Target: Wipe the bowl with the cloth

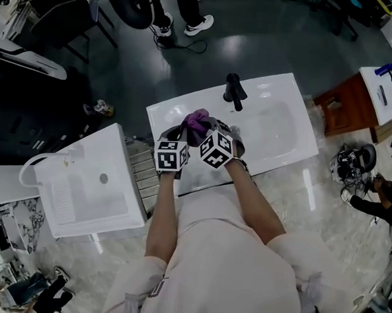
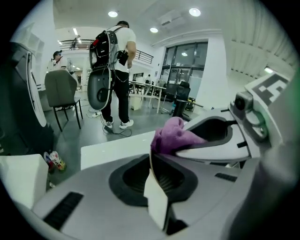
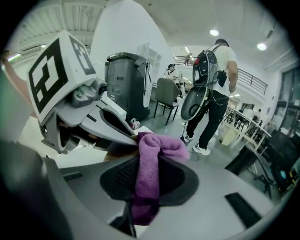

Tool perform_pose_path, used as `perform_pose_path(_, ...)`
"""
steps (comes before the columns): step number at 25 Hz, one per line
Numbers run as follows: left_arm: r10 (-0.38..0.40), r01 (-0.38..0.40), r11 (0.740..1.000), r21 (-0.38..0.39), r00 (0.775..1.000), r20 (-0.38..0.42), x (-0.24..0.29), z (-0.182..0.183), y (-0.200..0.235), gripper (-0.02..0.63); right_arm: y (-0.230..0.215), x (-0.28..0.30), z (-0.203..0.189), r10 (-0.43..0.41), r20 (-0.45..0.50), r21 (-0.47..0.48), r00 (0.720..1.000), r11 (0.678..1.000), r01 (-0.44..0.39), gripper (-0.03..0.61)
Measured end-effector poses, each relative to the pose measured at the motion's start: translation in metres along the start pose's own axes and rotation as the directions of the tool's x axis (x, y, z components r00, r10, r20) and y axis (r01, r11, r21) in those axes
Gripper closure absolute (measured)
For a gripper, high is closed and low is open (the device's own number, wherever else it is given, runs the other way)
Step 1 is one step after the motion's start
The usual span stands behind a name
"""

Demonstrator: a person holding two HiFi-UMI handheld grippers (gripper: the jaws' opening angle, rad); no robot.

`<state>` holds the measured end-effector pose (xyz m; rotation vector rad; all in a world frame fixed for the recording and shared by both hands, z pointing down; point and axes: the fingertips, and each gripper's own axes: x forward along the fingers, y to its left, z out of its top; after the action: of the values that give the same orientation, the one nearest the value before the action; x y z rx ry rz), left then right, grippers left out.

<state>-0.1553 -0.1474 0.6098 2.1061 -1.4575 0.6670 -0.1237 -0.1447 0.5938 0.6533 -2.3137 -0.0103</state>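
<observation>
Both grippers meet over the white sink counter (image 1: 282,148). A purple cloth (image 1: 197,122) bunches between their tips. My right gripper (image 3: 147,185) is shut on the cloth (image 3: 150,168), which hangs down through its jaws and folds over the top. My left gripper (image 2: 158,180) is shut on a thin, pale bowl rim (image 2: 156,199), seen edge-on between its jaws. The cloth (image 2: 174,136) rests just past that rim, under the right gripper (image 2: 213,138). In the head view the grippers hide the bowl. From the right gripper view, the left gripper (image 3: 105,124) sits close at the left.
A black faucet (image 1: 234,93) stands at the counter's back edge, with the basin (image 1: 277,124) to the right. Another white basin unit (image 1: 91,186) sits at the left and a wooden cabinet (image 1: 348,105) at the right. A person with a backpack (image 2: 115,65) and a chair (image 2: 63,91) stand beyond.
</observation>
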Motion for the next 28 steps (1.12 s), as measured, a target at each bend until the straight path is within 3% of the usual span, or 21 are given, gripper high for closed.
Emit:
perform_pose_path(3, 0.013, -0.013, 0.999, 0.047, 1.0, -0.003, 0.001, 0.002, -0.001, 0.584, -0.004, 0.002, -0.003, -0.025, -0.02, 0.006, 0.999, 1.0, 0.025, 0.485)
perform_pose_path(13, 0.109, -0.11, 0.994, 0.015, 0.993, 0.041, -0.008, 0.001, 0.023, 0.588, 0.002, 0.009, -0.022, -0.008, -0.102, -0.012, 0.995, 1.0, 0.007, 0.483)
perform_pose_path(19, 0.15, -0.148, 0.988, -0.036, 0.986, 0.07, -0.016, 0.003, 0.038, 0.588, 0.022, 0.017, -0.022, 0.08, -0.154, -0.026, 0.985, 0.996, -0.085, 0.483)
perform_pose_path(28, 0.123, -0.11, 0.986, -0.125, 0.987, 0.106, -0.022, 0.007, 0.045, 0.581, 0.059, 0.02, -0.01, 0.232, -0.167, -0.043, 0.958, 0.969, -0.242, 0.485)
